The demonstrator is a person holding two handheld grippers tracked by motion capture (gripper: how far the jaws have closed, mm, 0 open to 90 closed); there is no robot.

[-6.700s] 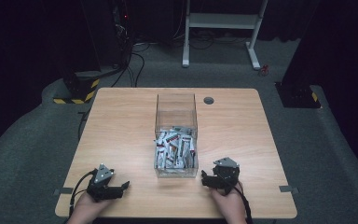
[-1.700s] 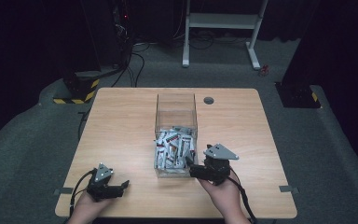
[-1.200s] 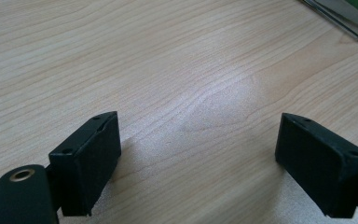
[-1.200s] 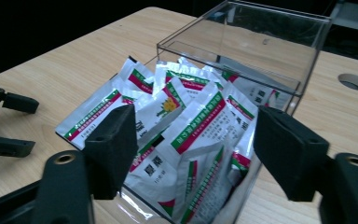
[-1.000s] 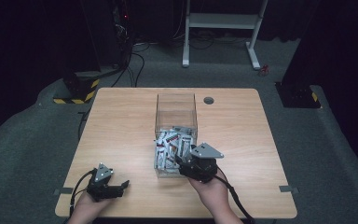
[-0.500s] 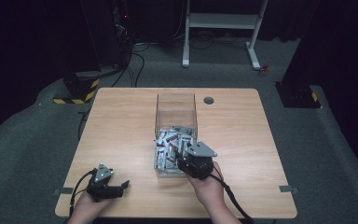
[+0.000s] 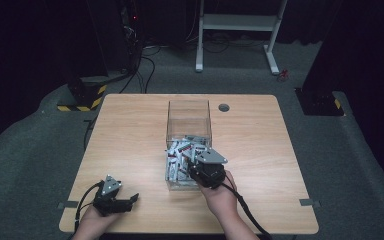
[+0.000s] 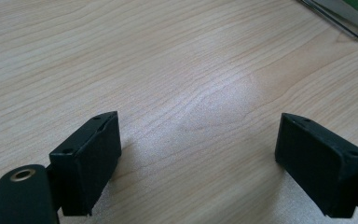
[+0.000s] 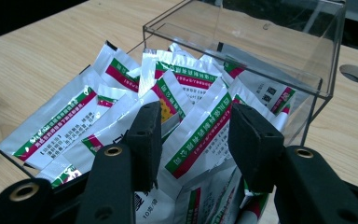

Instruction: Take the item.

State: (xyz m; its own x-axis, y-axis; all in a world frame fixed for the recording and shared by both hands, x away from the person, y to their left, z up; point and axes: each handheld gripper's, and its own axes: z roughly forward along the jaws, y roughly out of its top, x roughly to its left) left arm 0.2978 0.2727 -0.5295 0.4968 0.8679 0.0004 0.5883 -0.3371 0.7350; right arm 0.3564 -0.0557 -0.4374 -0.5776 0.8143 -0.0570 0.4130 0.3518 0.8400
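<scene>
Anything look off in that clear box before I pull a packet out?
The packets are heaped loosely at the near end of the clear box, several poking above its rim at mixed angles; the far end is bare. The right claw, whose jaws have just been closing, straddles one packet. No spill on the table.

Packets (image 7: pixel 180 155) in box (image 7: pixel 188 112) on table (image 7: pixel 130 130)

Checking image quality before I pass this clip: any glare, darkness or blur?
High view: the table is lit, the floor around it very dark. Left gripper view: a pale sheen on the wood, the near jaws soft. Right gripper view: the foil packets and clear box catch reflections; print stays legible.
</scene>
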